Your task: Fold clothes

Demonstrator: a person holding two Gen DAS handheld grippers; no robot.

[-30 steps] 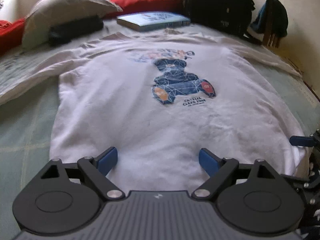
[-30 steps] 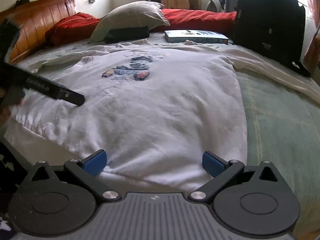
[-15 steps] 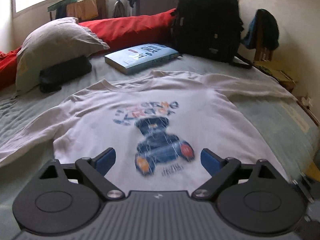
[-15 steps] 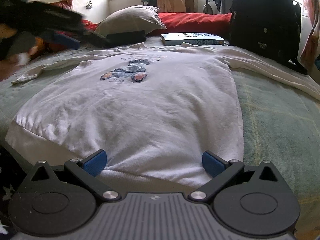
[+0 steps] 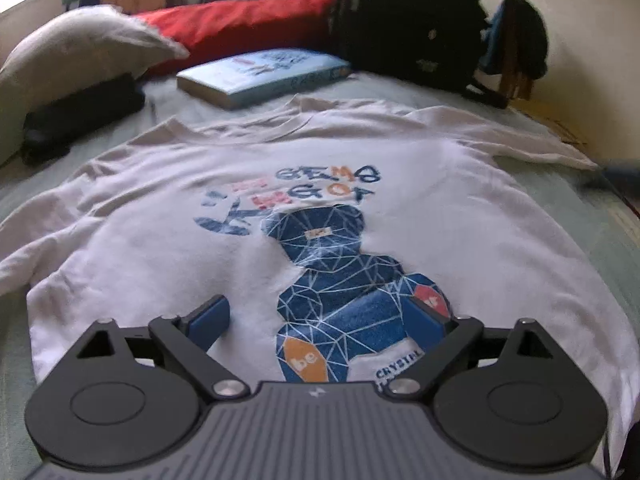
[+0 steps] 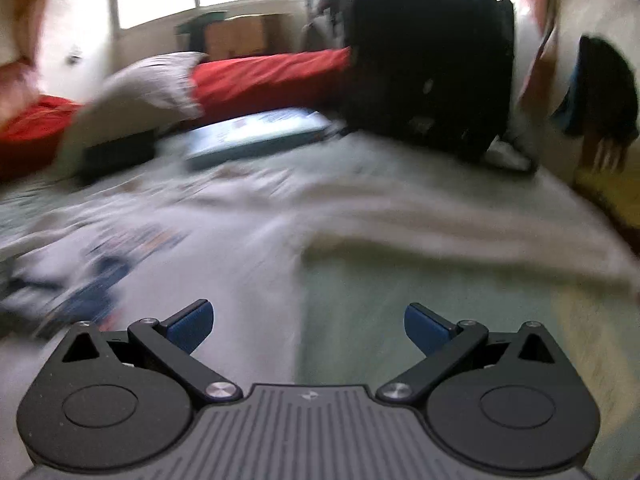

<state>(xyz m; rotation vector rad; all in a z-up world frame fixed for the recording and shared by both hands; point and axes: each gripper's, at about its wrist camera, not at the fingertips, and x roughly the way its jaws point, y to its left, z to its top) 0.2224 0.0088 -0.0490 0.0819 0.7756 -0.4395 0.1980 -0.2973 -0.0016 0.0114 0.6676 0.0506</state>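
Now the left gripper (image 5: 320,316) is hovering wide and empty over the white sweatshirt (image 5: 160,240) lying flat on the bed (image 5: 24,184), its jaws having just been opening. The right gripper (image 6: 308,320), equally wide and empty, is swinging from the hem toward the right sleeve (image 6: 460,236), likely the first fold.

White tee (image 5: 160,240) w/ blue geometric bear print (image 5: 344,280), red bolster (image 5: 256,28), lt-blue book (image 5: 268,74), black backpack (image 5: 408,28)

The white shirt (image 5: 160,240) has a blue bear print (image 5: 352,300): "be" on its orange foot patch, "CRYSTAL" just under it. Lettering above is too smeared to read, same with the book (image 5: 264,76) cover.
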